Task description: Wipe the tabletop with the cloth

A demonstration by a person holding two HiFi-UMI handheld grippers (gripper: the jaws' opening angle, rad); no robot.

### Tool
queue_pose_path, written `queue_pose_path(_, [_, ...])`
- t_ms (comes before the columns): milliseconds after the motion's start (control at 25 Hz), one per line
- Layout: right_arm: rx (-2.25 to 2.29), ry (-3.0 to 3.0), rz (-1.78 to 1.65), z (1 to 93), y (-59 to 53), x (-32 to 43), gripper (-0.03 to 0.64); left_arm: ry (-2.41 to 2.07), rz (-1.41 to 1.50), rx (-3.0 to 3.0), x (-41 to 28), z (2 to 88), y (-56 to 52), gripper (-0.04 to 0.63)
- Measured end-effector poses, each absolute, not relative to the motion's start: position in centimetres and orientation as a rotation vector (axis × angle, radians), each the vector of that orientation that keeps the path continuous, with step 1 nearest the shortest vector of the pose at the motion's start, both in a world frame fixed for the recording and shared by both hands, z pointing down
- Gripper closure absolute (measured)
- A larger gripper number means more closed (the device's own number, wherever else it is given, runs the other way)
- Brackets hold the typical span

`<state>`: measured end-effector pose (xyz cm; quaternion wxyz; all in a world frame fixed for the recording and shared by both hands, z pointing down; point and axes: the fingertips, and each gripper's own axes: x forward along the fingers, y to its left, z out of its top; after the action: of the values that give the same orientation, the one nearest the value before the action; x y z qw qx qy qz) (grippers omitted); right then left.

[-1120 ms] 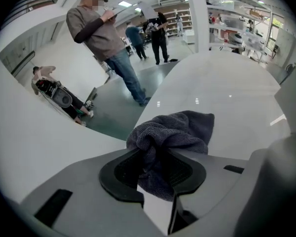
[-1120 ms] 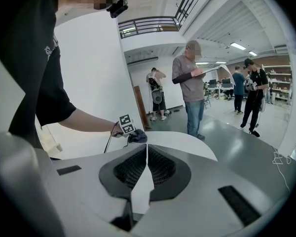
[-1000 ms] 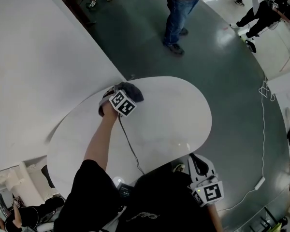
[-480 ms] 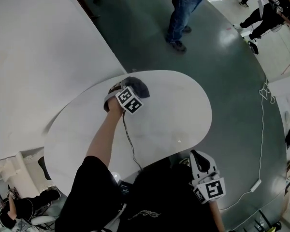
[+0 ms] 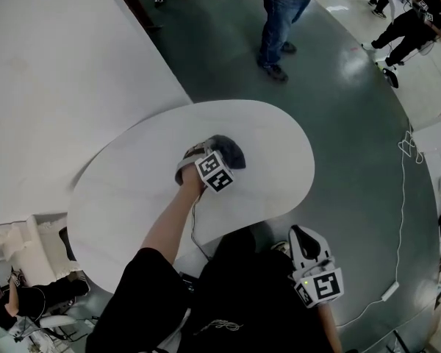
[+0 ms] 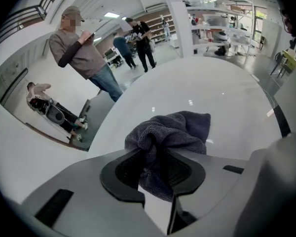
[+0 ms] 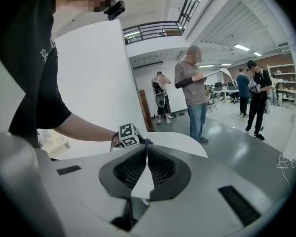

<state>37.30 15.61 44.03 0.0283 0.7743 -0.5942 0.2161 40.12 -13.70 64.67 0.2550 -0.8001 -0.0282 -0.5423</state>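
Near the middle of the white oval tabletop [image 5: 272,134], your left gripper [image 6: 153,157] pinched the bunched dark grey terry cloth [image 6: 172,130], apparently mid-wipe. Your right gripper [image 7: 146,154] hung closed, empty, off the near edge. The next sweep probably needed steady downward pressure.

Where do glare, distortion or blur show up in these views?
Head view: the fisheye lens curves the table edge, and there is a bright glare patch on the floor. Left gripper view: small lamp reflections on the table, the cloth is sharp, and the corners are dark. Right gripper view: heavy barrel distortion and dark corners.
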Motion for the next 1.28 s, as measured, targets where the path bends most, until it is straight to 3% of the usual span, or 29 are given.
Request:
queue_pose_path(880, [2.395, -1.91, 0.584, 45.2, 34.1, 35.9, 0.603, -0.046, -1.546, -2.191, 37.2, 65.4, 6.3, 0.491])
queue_pose_path(1280, [2.424, -1.929, 0.591, 44.8, 32.9, 38.3, 0.603, -0.101, -1.561, -2.209, 43.4, 65.4, 7.6, 0.489])
